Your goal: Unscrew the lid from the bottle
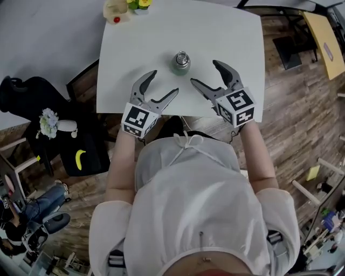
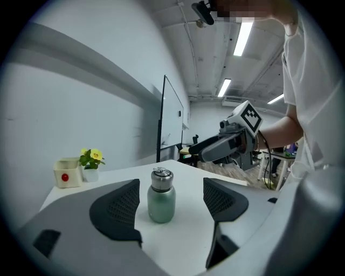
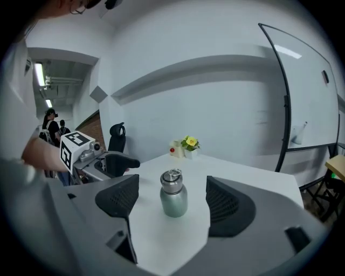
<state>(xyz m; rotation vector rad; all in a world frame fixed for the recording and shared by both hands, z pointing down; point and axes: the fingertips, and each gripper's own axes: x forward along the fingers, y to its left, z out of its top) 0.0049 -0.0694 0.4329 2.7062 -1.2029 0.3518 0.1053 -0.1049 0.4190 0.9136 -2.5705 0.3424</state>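
On the bench [image 1: 232, 32], the bottle [image 1: 181, 64] stands untouched; the left gripper [image 1: 165, 82] and right gripper [image 1: 204, 73] gape empty. One should clamp its body, the other its lid [image 1: 181, 56].

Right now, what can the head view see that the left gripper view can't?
Only the head view shows the yellow banana shape on the black thing beside the table. Only the left gripper view shows the whiteboard and the ceiling lights. Both show the green bottle with its lid on, the white table, the yellow flowers and the right gripper, fingers apart.
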